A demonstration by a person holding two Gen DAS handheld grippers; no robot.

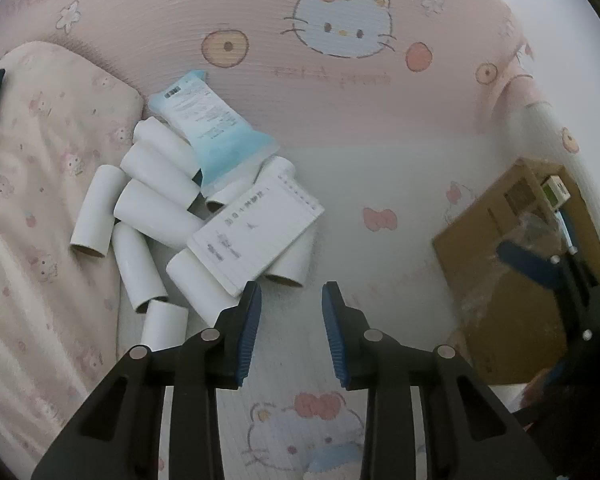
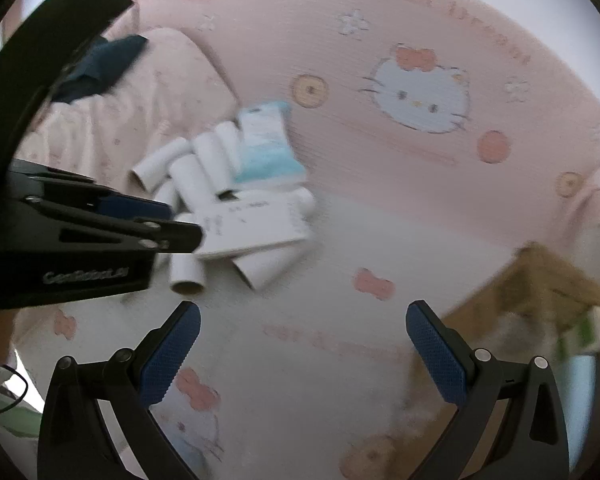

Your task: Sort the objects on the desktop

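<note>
Several white cardboard tubes (image 1: 156, 212) lie in a loose heap on a pink and white cat-print mat (image 1: 380, 184). A white notepad (image 1: 256, 232) rests on top of them, and a blue and white pouch (image 1: 208, 120) lies across their far end. My left gripper (image 1: 290, 294) hovers just right of the notepad's near corner, open, with nothing between its blue pads. In the right wrist view my right gripper (image 2: 304, 308) stands wide open over bare mat, below the tubes (image 2: 188, 272) and notepad (image 2: 252, 224). The left gripper (image 2: 184, 222) reaches in beside the heap there.
A brown cardboard box (image 1: 484, 240) sits at the right, holding crinkled clear plastic and a small white and green item (image 1: 556, 196). A pink patterned pillow (image 1: 40, 200) borders the heap on the left, with a dark cloth (image 2: 100, 64) on it.
</note>
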